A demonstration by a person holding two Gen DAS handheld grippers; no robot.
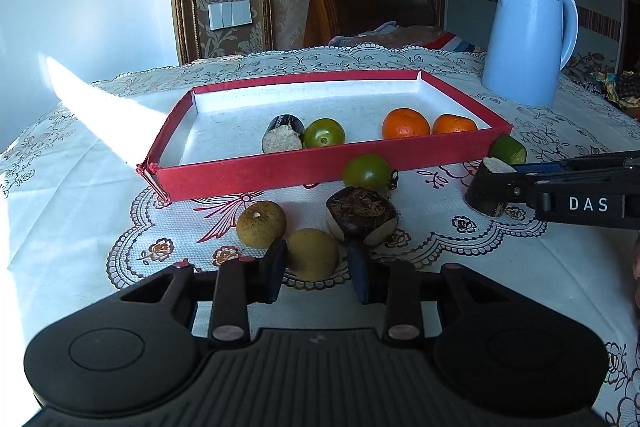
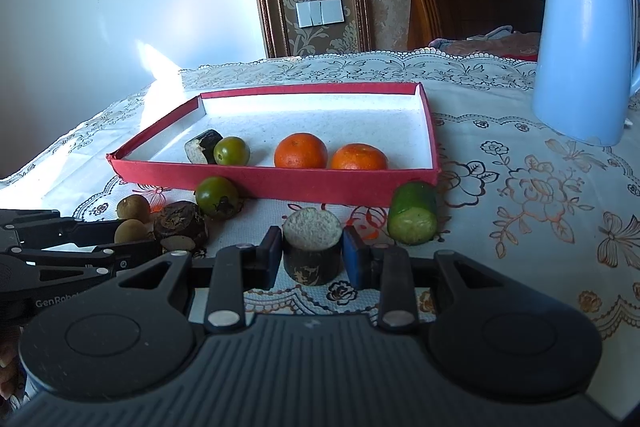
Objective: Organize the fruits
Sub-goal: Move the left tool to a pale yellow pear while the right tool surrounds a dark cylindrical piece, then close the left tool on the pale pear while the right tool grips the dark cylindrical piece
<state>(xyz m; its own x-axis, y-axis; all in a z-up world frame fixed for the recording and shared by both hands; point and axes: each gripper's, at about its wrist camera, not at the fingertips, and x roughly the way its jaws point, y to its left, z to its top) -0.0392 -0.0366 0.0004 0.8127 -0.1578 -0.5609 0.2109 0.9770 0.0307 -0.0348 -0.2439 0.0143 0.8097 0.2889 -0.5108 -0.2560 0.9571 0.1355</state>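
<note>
Yellow-brown longan point(image 1: 312, 253), near on the tabletop point(image 1: 80, 187), is pinched by the left gripper point(image 1: 318, 273) fingers; red tray point(image 1: 280, 169) behind holds two oranges point(image 1: 405, 123); right gripper point(image 2: 310, 257) fingers pinch a dark sugarcane piece point(image 2: 312, 247).

Two oranges point(image 2: 301, 151), a green fruit point(image 2: 231, 151) and a dark stub point(image 2: 203, 146) in the red tray point(image 2: 256, 183); others loose before it
</note>
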